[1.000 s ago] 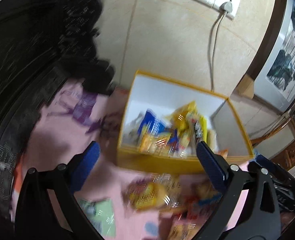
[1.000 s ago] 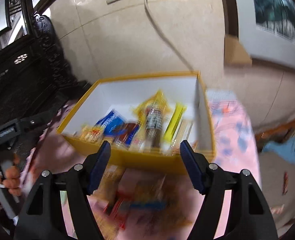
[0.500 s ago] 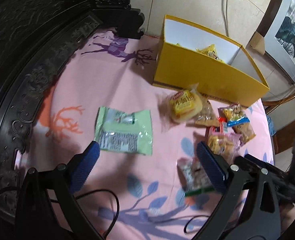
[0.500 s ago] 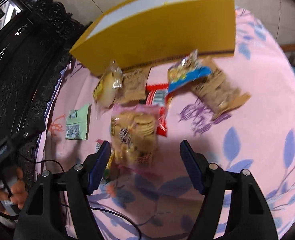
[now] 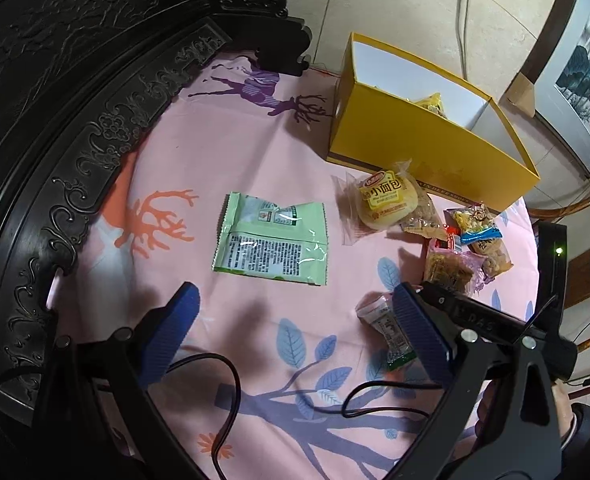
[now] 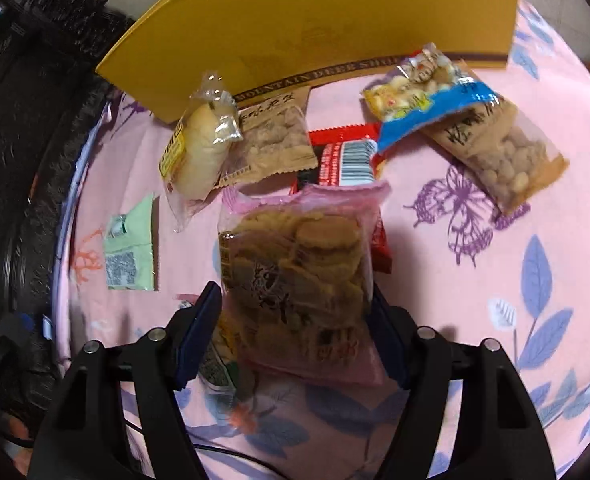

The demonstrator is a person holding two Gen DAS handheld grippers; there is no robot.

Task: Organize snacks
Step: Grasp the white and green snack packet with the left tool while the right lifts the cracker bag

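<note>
Loose snack packets lie on a pink printed cloth (image 5: 215, 160) in front of a yellow box (image 5: 415, 148) (image 6: 315, 20) that holds more snacks. My right gripper (image 6: 295, 300) points down over a pink packet of round crackers (image 6: 295, 272). Its jaws are closing with the packet between them, and a thin gap still shows at the left pad. My left gripper (image 5: 295, 296) hangs open above bare cloth, nothing between its fingers. A green packet (image 5: 273, 246) lies just ahead of it. A small white-and-green packet (image 5: 387, 328) lies by its right finger.
A wrapped bun (image 6: 199, 152), two brown nut packets (image 6: 507, 160), a red packet (image 6: 347, 156) and a blue-striped packet (image 6: 423, 96) crowd the box front. Dark carved wood (image 5: 75, 120) rims the cloth on the left. Black cables (image 5: 231, 380) trail near me.
Both views swung from the box's inside down to the cloth. My right gripper sank over the pink cracker packet and its jaws narrowed. My left gripper drew back and down.
</note>
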